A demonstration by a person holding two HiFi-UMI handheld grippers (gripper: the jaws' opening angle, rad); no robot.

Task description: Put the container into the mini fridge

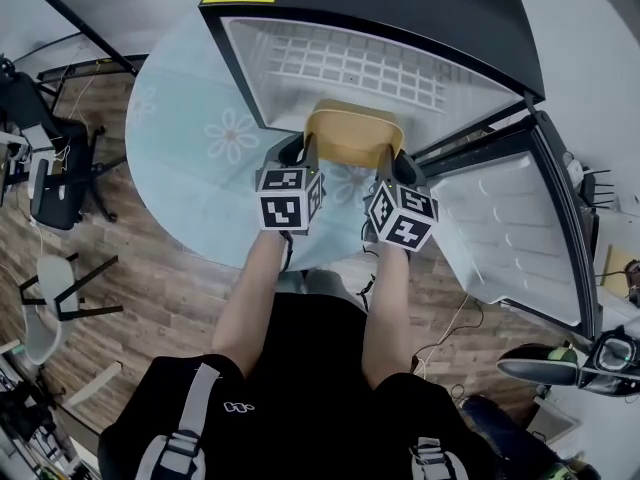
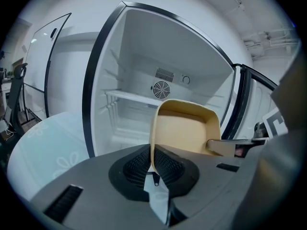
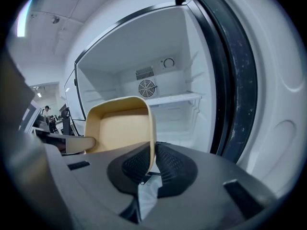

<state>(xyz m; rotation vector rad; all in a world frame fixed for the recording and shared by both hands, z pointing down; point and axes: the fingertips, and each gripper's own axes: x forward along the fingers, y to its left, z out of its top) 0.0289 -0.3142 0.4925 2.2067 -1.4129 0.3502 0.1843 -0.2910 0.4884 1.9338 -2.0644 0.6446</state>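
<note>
A tan, empty rectangular container (image 1: pixel 352 133) hangs in front of the open mini fridge (image 1: pixel 350 63), held by both sides. My left gripper (image 1: pixel 308 158) is shut on its left wall (image 2: pixel 152 133). On the opposite wall (image 3: pixel 152 128) my right gripper (image 1: pixel 385 165) is shut. In both gripper views the container (image 2: pixel 187 128) (image 3: pixel 120 126) faces the white fridge interior, with a shelf (image 2: pixel 132 97) and a round fan (image 2: pixel 161 89) on the back wall. The container is outside the fridge, just before its opening.
The fridge door (image 1: pixel 520 233) stands swung open to the right. The fridge rests on a round pale-blue table (image 1: pixel 195 158) with flower prints. Black chairs (image 1: pixel 50 173) and cables are on the wooden floor at the left. More gear lies at the lower right (image 1: pixel 575 363).
</note>
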